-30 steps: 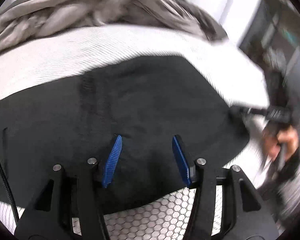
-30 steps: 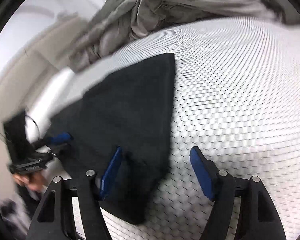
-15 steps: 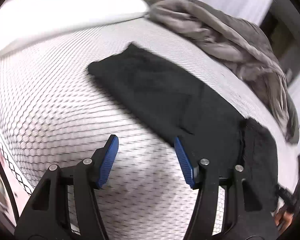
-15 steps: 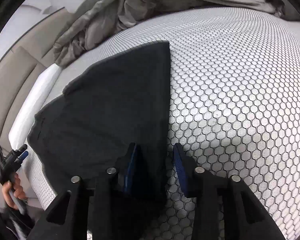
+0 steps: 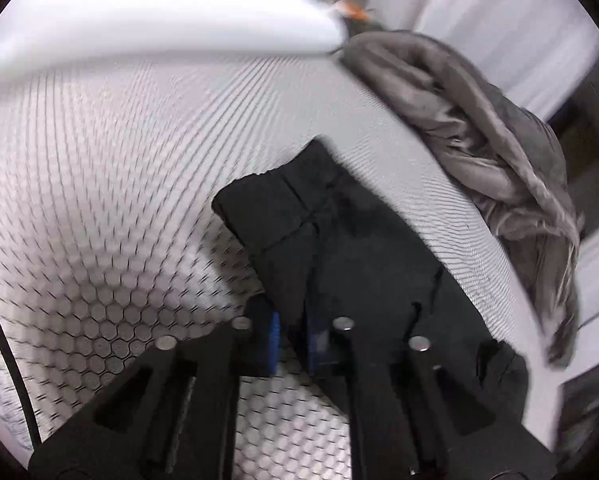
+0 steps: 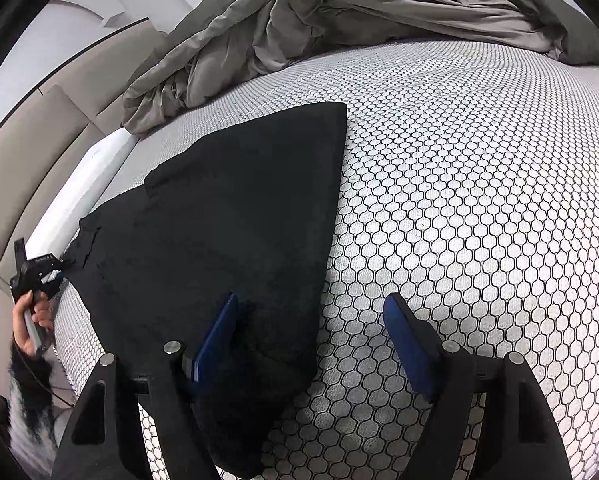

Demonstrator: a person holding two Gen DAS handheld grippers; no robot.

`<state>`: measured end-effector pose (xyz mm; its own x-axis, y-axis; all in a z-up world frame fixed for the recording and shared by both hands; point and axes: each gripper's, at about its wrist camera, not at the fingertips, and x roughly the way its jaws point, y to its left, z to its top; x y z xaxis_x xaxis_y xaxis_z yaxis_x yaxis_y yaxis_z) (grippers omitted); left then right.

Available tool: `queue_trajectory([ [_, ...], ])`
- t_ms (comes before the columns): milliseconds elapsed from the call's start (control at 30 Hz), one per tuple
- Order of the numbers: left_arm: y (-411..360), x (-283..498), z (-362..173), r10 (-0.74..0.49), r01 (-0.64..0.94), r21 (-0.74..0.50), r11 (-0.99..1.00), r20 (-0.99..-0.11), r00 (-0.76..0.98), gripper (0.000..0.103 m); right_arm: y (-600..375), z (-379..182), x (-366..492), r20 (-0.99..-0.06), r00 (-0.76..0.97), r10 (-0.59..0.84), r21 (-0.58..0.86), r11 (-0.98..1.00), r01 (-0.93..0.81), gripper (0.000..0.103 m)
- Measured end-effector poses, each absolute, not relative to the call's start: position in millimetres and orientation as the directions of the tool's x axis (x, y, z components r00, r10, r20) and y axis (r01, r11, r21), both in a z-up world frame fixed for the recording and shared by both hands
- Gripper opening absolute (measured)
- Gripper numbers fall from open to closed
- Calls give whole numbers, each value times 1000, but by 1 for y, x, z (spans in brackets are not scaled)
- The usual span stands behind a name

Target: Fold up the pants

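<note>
Black pants (image 6: pixel 227 232) lie flat on the honeycomb-patterned mattress (image 6: pixel 479 200), folded lengthwise. My right gripper (image 6: pixel 315 344) is open, low over the pants' near end; its left finger is over the cloth, its right over bare mattress. My left gripper (image 5: pixel 293 340) is shut on an edge of the pants (image 5: pixel 339 248), with cloth pinched between the blue pads and slightly lifted. The left gripper also shows in the right wrist view (image 6: pixel 39 268), at the pants' far left corner, held by a hand.
A crumpled grey duvet (image 6: pixel 339 20) lies across the far side of the mattress and also shows in the left wrist view (image 5: pixel 479 120). A white pillow (image 5: pixel 139 20) and a beige headboard (image 6: pixel 39 140) lie beyond the pants.
My left gripper moved to the pants' edge and shut on it. My right gripper, nearly shut half a second ago, has opened wide over the near end.
</note>
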<state>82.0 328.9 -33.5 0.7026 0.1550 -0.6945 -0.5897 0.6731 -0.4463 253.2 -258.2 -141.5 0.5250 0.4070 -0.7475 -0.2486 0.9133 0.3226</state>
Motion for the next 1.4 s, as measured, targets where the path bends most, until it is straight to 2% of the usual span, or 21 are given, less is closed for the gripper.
queue_trajectory([
  [67, 304, 79, -6, 196, -550, -387, 740, -658, 727, 2, -263, -141, 253, -743, 530, 408, 326, 913, -245, 76],
  [233, 231, 78, 66, 168, -384, -309, 870, -547, 820, 1, -274, -135, 248, -729, 551, 406, 336, 914, -229, 76],
  [400, 118, 73, 123, 5, -123, -242, 962, -440, 898, 2, -290, -127, 242, -712, 585, 388, 335, 920, -202, 76],
  [500, 50, 72, 135, -130, 32, -226, 974, -433, 892, 2, -307, -124, 237, -701, 602, 383, 347, 920, -182, 76],
  [567, 0, 76, 128, -265, 170, -237, 957, -465, 845, 4, -318, -122, 236, -696, 613, 373, 352, 922, -162, 76],
  [600, -25, 79, 116, -339, 239, -255, 937, -502, 795, 6, -322, -122, 236, -695, 617, 370, 355, 922, -154, 76],
  [633, -43, 80, 104, -391, 286, -271, 919, -536, 748, 17, -327, -122, 236, -696, 620, 362, 355, 924, -141, 76],
  [667, -63, 83, 84, -461, 353, -297, 887, -585, 667, 34, -332, -122, 236, -698, 623, 353, 355, 926, -127, 76],
  [700, -77, 85, 62, -531, 416, -337, 845, -623, 575, 41, -337, -123, 236, -698, 624, 350, 360, 926, -116, 76],
  [767, -88, 80, 31, -594, 469, -385, 795, -652, 471, 45, -343, -124, 237, -702, 620, 350, 370, 923, -102, 76],
  [900, -54, 87, 23, -556, 432, -359, 827, -631, 541, 47, -345, -122, 233, -693, 617, 373, 380, 916, -126, 76],
  [967, -23, 92, 28, -478, 337, -339, 878, -616, 627, 61, -340, -120, 232, -678, 604, 418, 410, 898, -161, 76],
  [1000, -8, 99, 28, -428, 289, -319, 903, -604, 672, 63, -336, -119, 231, -665, 594, 452, 434, 882, -185, 76],
  [1100, 32, 107, 15, -347, 197, -303, 933, -604, 717, 64, -320, -116, 228, -591, 523, 614, 558, 780, -285, 76],
  [1200, 59, 131, -12, -346, 101, -388, 916, -637, 688, 64, -302, -114, 225, -510, 457, 729, 646, 675, -357, 76],
  [1400, 82, 139, -33, -349, 80, -408, 909, -645, 680, 64, -279, -120, 234, -514, 413, 752, 681, 651, -337, 76],
])
